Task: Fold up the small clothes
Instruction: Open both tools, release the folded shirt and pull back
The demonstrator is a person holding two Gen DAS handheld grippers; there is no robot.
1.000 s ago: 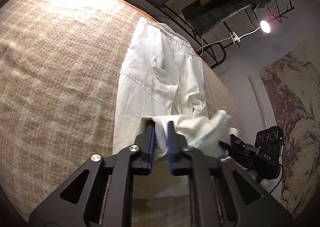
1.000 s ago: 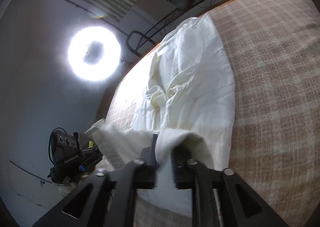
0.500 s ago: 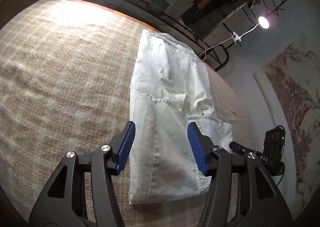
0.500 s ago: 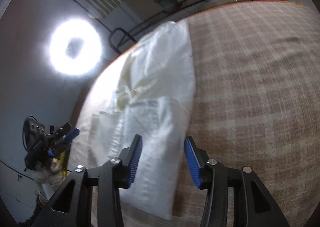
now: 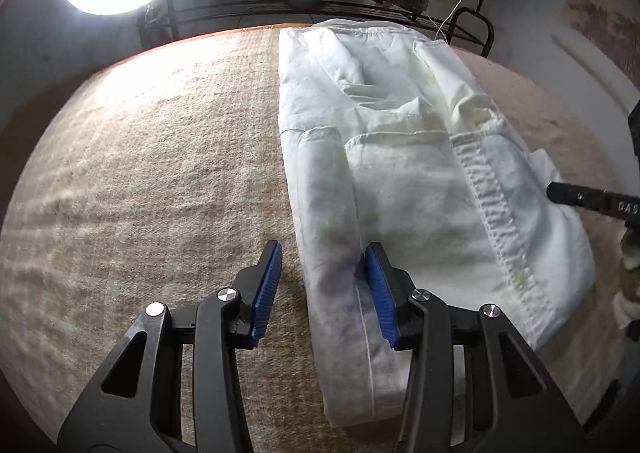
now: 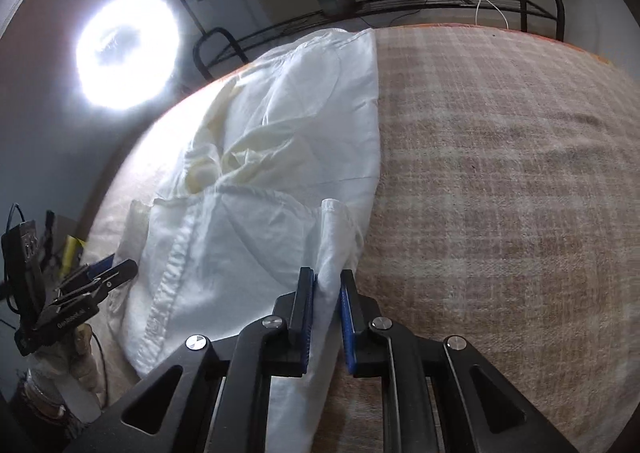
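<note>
On the beige plaid woven blanket (image 5: pixel 160 173) lies the white cotton garment (image 5: pixel 400 181), folded lengthwise, its near left edge between the half-spread blue pads of the left gripper (image 5: pixel 323 285), whose jaws have just been narrowing without pressing the cloth. Farther right, the right gripper (image 6: pixel 325 313), its black body lettered "DAS" in the left wrist view, has just closed its jaws, pinching a ridge of the garment's right edge.

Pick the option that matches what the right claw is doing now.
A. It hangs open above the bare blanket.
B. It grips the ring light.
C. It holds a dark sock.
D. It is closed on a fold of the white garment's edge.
D: in the right wrist view the right claw has just closed, its blue pads pinching a raised fold at the edge of the white garment lying on the plaid blanket.
</note>
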